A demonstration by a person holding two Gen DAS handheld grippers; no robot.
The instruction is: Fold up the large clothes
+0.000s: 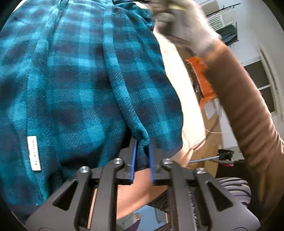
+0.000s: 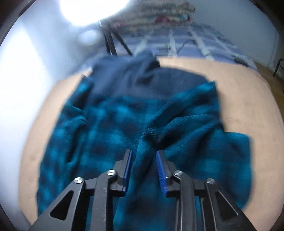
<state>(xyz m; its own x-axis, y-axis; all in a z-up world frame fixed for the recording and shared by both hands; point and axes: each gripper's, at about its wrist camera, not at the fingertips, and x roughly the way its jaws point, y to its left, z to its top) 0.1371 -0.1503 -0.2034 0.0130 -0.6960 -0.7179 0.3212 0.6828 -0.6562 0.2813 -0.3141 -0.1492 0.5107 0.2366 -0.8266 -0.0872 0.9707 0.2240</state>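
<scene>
Teal plaid fleece (image 2: 110, 124) spread on tan table (image 2: 248, 99). Left hand-held gripper (image 1: 142, 156) clamped on fleece fold. Right hand-held gripper (image 2: 144, 170) clamped on bunched fleece.

A bedroom at home: plaid-covered bed (image 2: 195, 40), stacked blankets (image 2: 159, 14), window (image 1: 262, 83).

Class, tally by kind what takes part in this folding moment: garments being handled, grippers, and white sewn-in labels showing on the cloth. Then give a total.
Teal plaid fleece garment: 1
Grippers: 2, the left gripper and the right gripper, each shut on a bunch of the fleece
White label: 1
Total: 4
</scene>
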